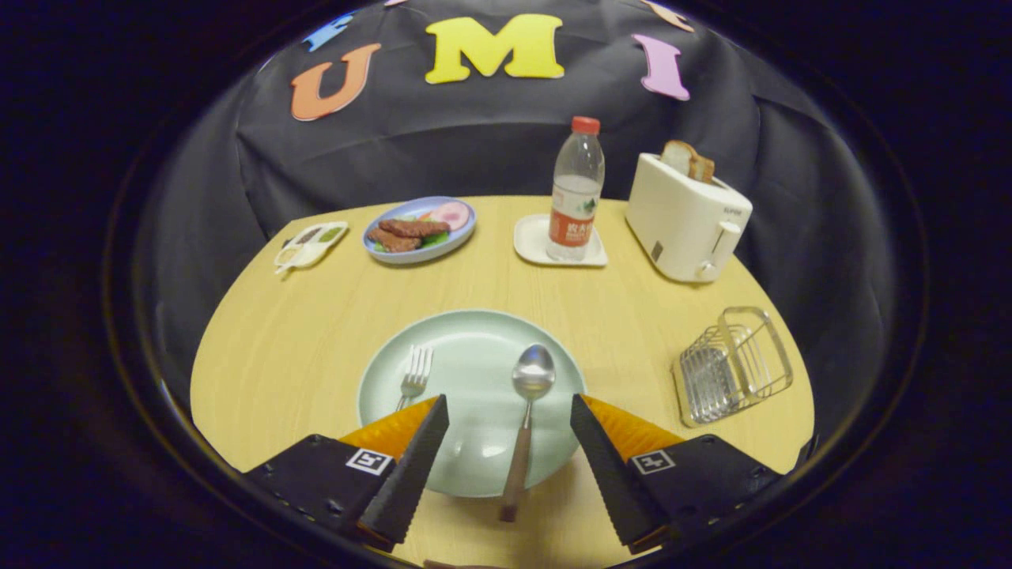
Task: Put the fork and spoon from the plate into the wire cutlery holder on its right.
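A pale green plate point(474, 332) lies on the wooden table just ahead of my fingers. On it rests a spoon point(528, 411), bowl pointing away, its brown handle reaching over the near rim between my fingers. A fork point(415, 375) lies at the plate's left, its handle hidden behind my left finger point(411, 466). My gripper point(510, 411) is open above the plate's near edge, holding nothing. The wire cutlery holder point(731, 365) stands to the right of the plate, beyond my right finger point(613, 466).
At the back of the table point(277, 348) stand a white toaster point(684, 225) with bread, a water bottle point(575, 194) on a small white tray, a blue plate of food point(419, 229) and a small sauce dish point(310, 243).
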